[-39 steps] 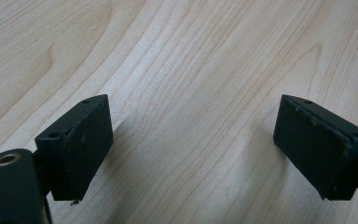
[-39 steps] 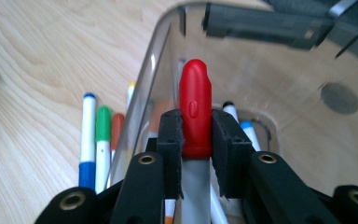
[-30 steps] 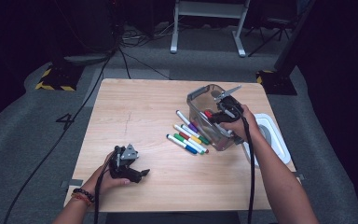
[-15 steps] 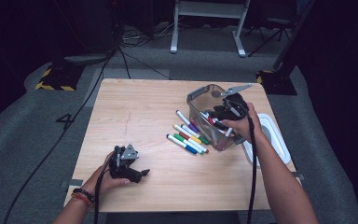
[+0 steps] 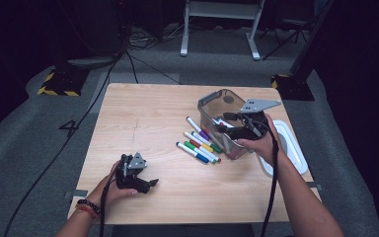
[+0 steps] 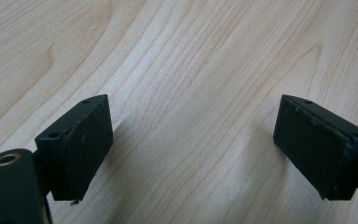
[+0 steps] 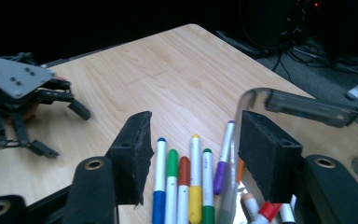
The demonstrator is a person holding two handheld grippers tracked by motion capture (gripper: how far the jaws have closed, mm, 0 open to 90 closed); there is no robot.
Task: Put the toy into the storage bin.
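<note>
1. Dark grey carpet surrounds a light wooden table; black cables and a white metal stand lie beyond its far edge.
2. At the near left corner of the table, the left gripper rests low on the wood in the person's left hand. In the left gripper view its two black pads stand apart over bare wood grain, with nothing between them.
3. Near the table's middle right, a row of coloured felt-tip markers lies side by side on the wood, just beside the clear plastic storage box.
4. The right gripper, held in the person's right hand, hangs over the near wall of the box. Its jaws have just been opening and now stand spread, with nothing held between them.
5. In the right gripper view, more markers lie inside the box, below the right-hand pad.
6. A white rectangular lid lies at the table's right edge, behind the right hand.
</note>
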